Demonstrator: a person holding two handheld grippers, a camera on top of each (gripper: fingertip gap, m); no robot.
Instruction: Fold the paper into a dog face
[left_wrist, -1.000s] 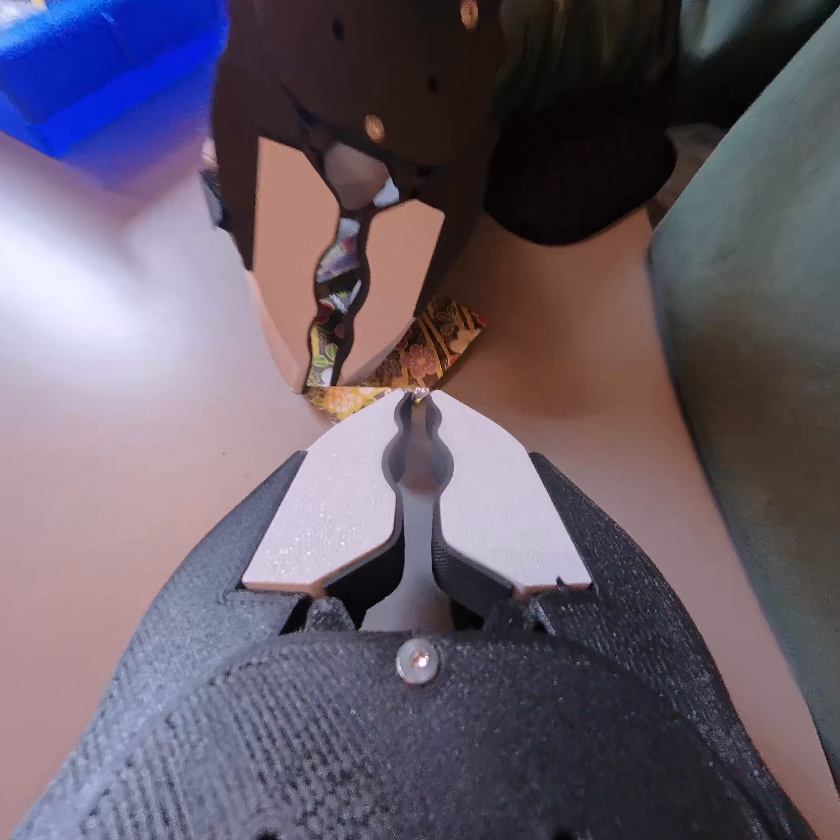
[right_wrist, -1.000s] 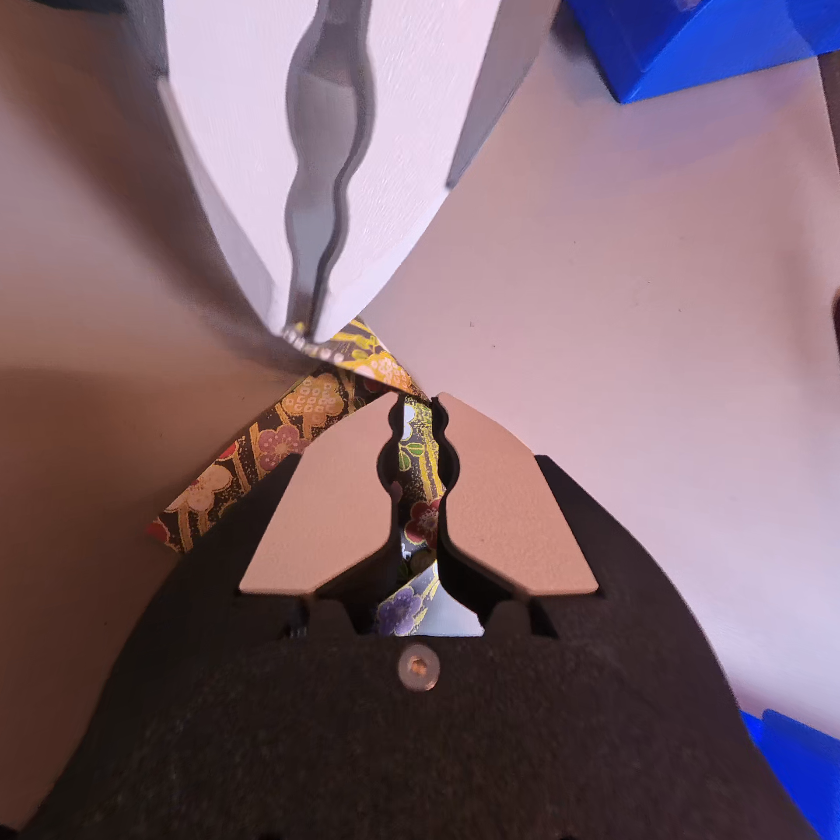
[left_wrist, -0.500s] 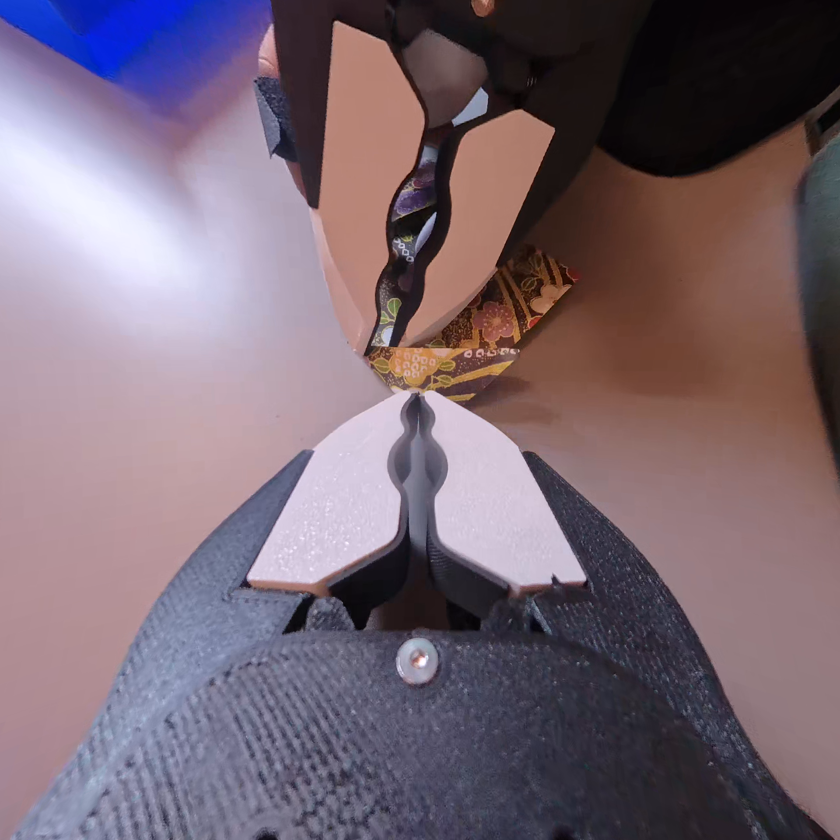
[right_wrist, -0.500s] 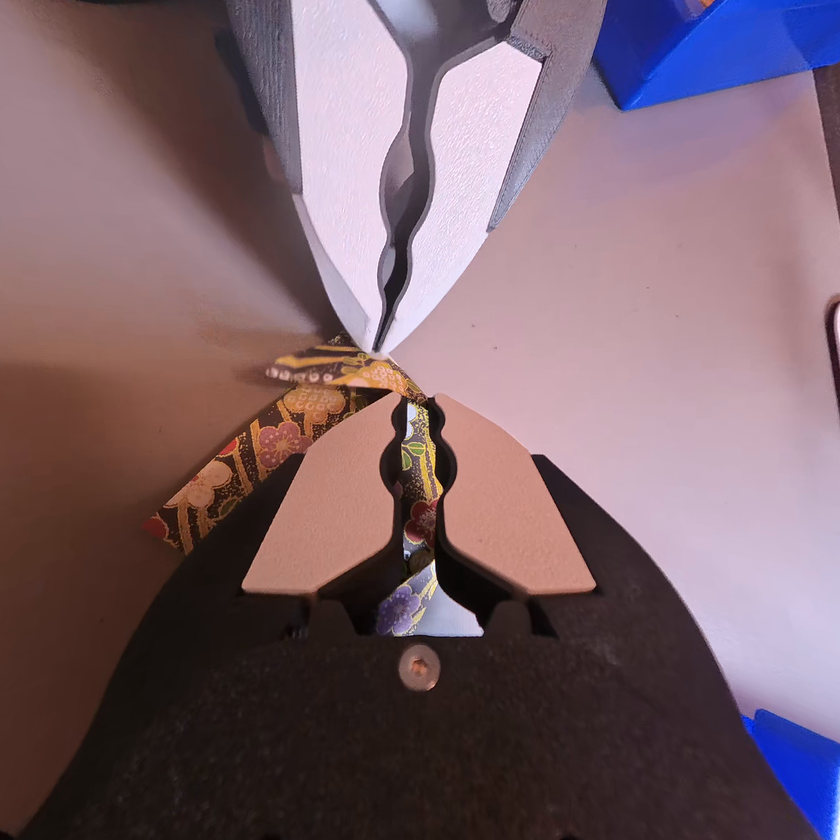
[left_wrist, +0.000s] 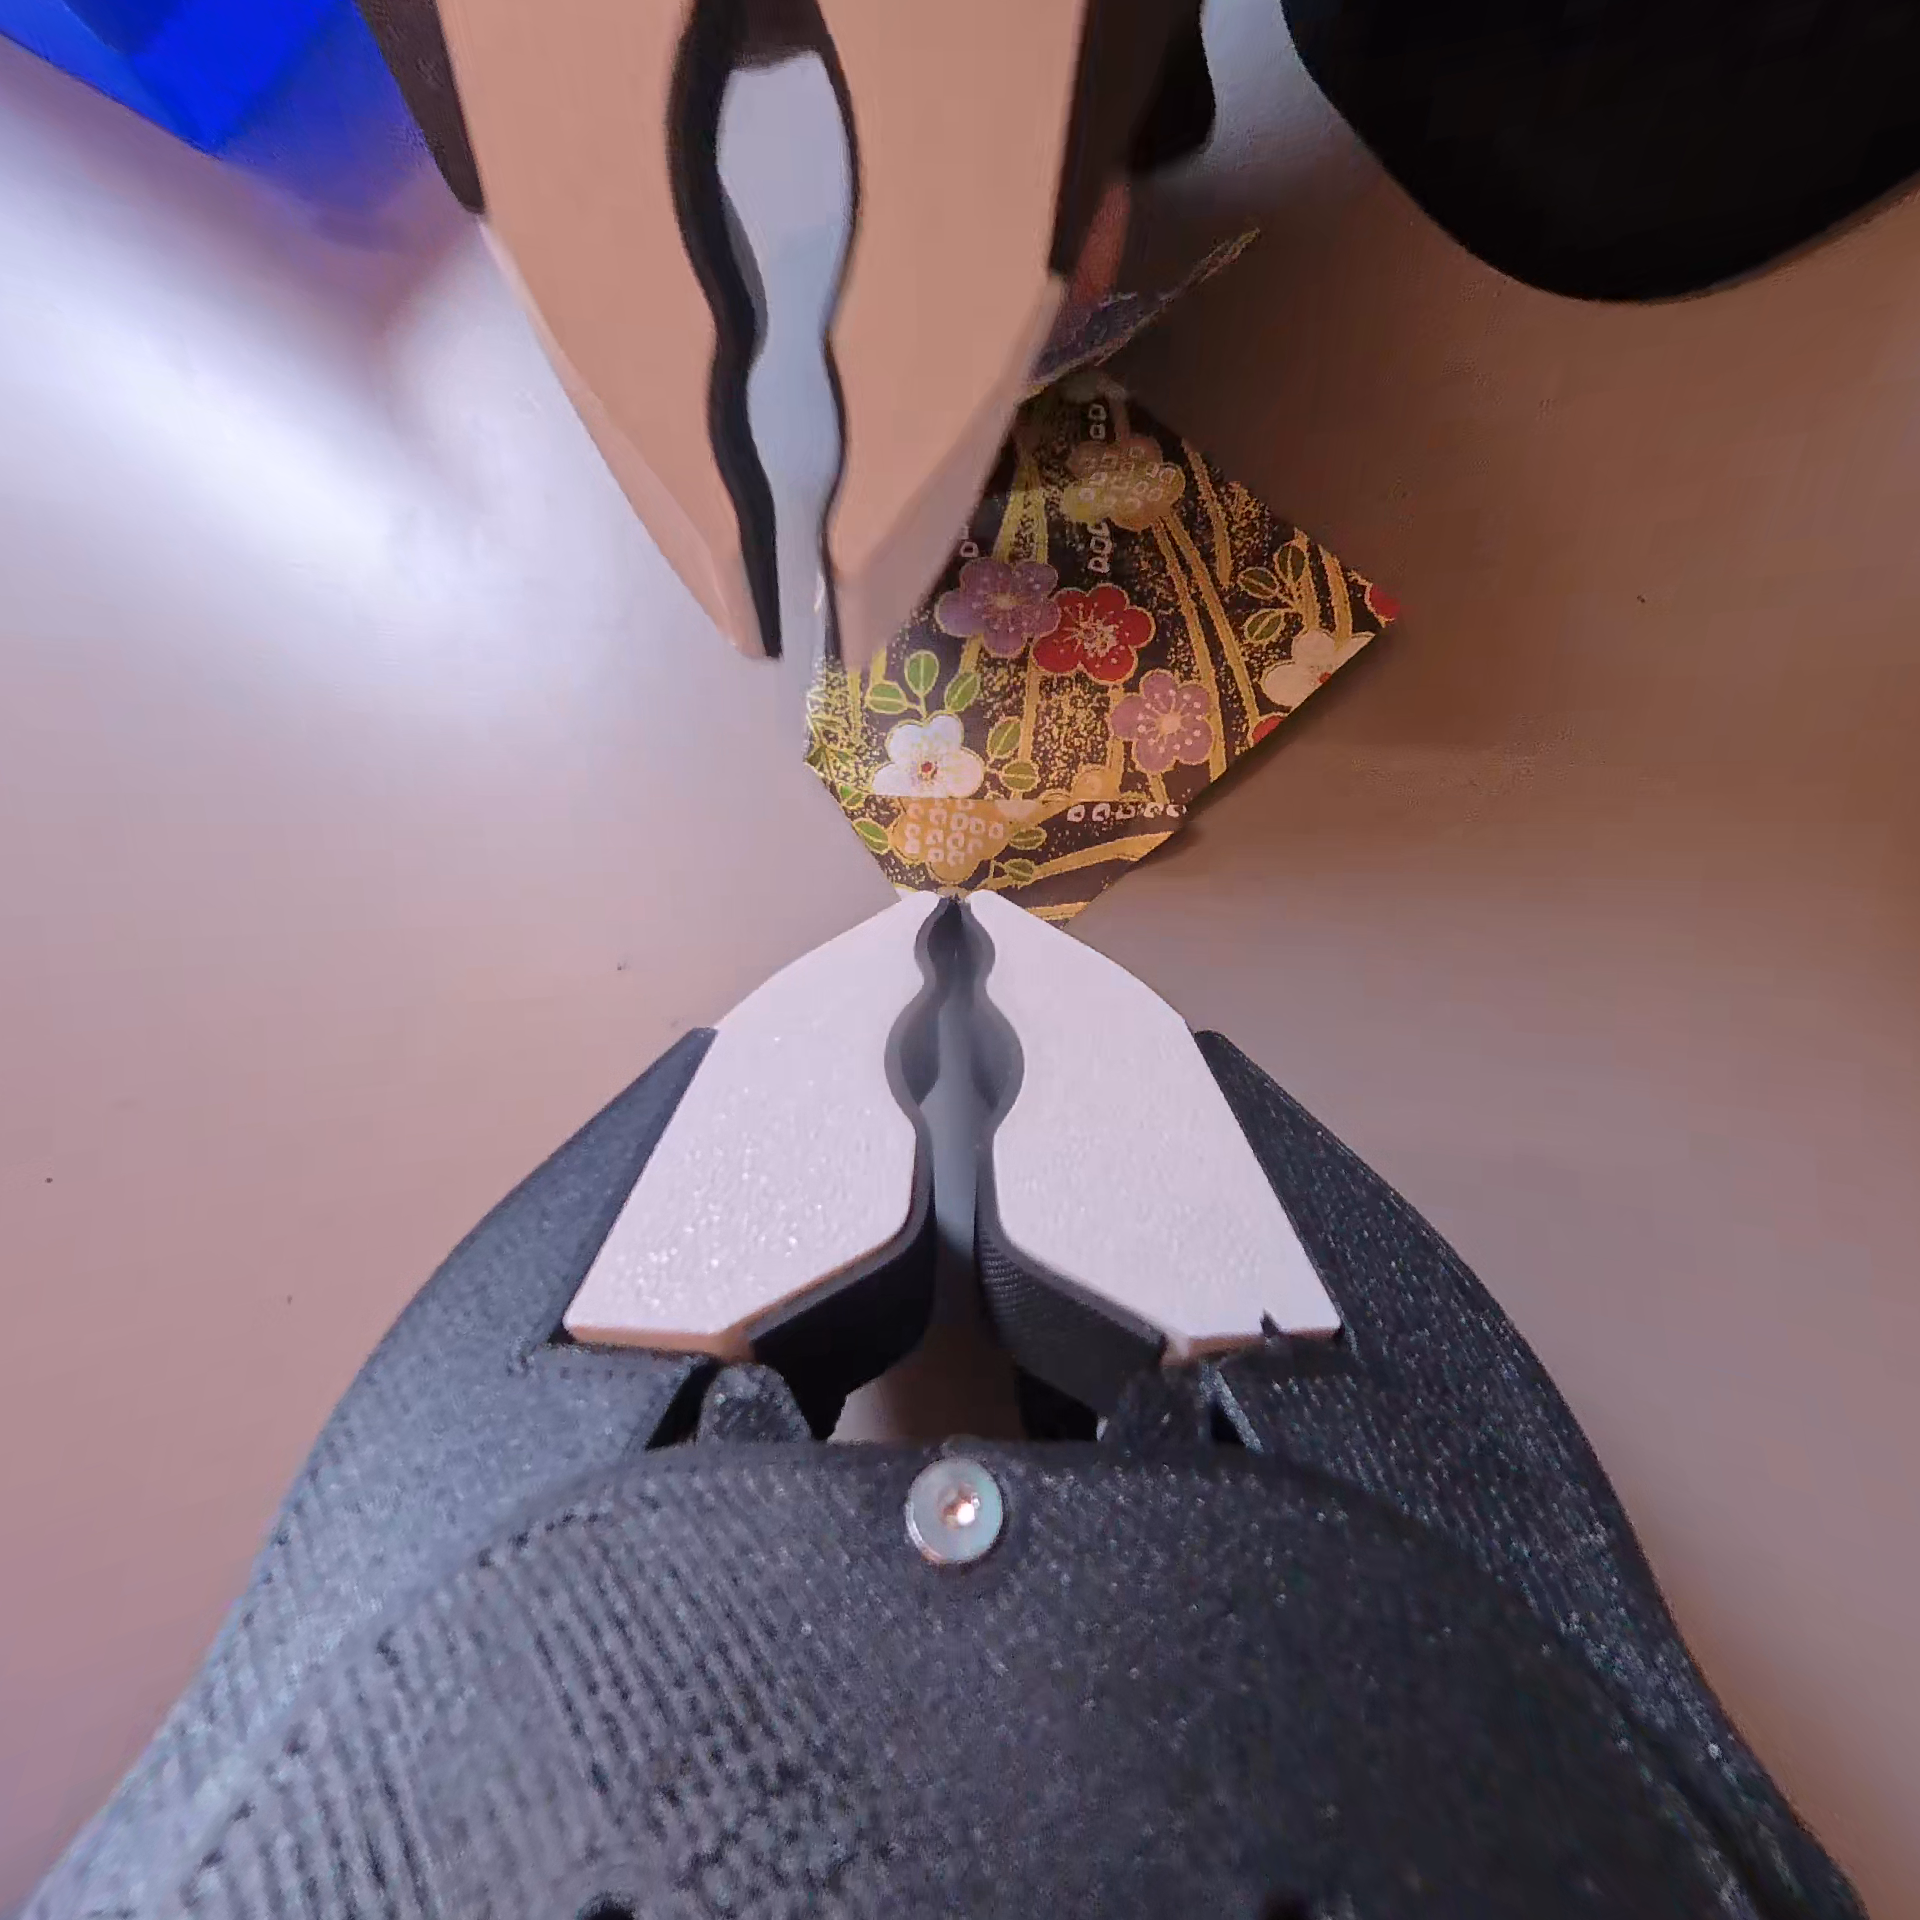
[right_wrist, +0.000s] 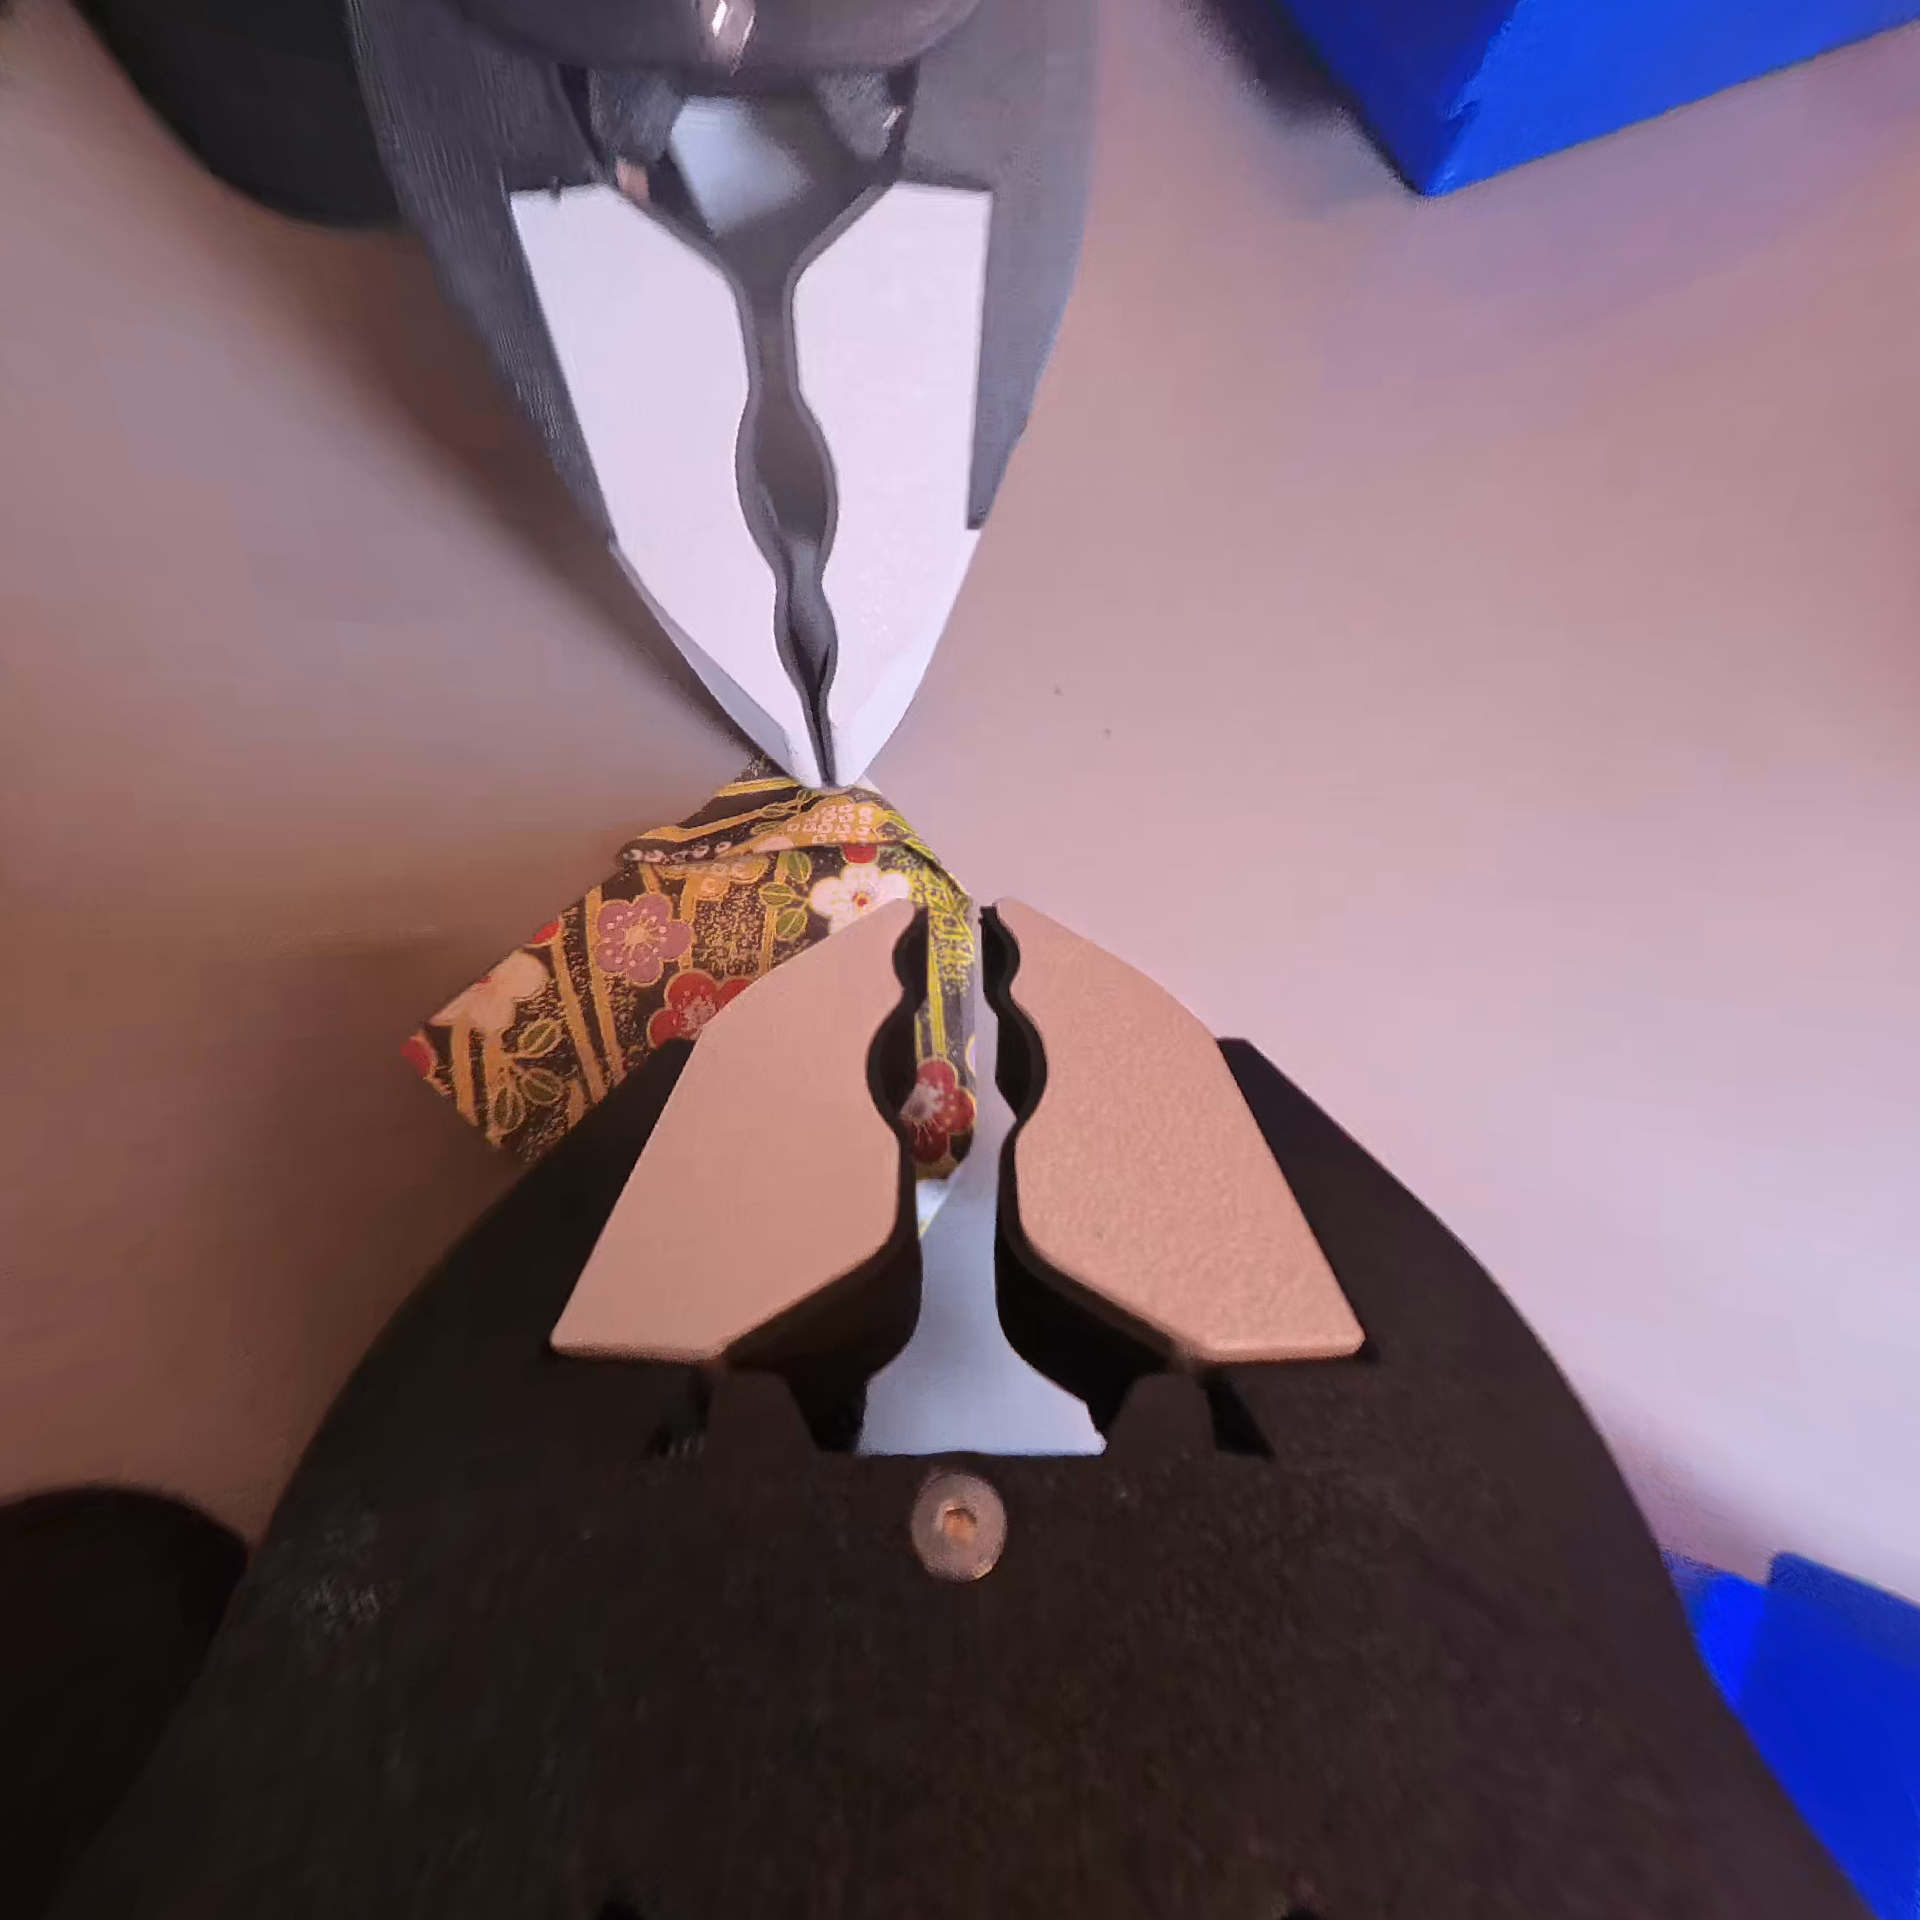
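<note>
floral origami paper (left_wrist: 1101, 665), partly folded, is laid on the table (left_wrist: 312, 831); right gripper (right_wrist: 977, 914) is now parted, its earlier clamp released; left gripper (left_wrist: 948, 906) is pressed shut at the lower corner, so creasing is judged underway.

The right gripper (right_wrist: 977, 914), black-bodied with two tan finger plates, has its jaws slightly parted over a folded sheet of black paper printed with gold stems and red, pink and white flowers (right_wrist: 644, 966). The paper lies on a pale table surface (right_wrist: 1455, 831). Opposite, the grey left gripper (right_wrist: 828, 774) with white finger plates pinches the paper's far folded edge, its tips closed together. Blue plastic bins sit at the upper right (right_wrist: 1579, 73) and lower right (right_wrist: 1829, 1704) corners.
</note>
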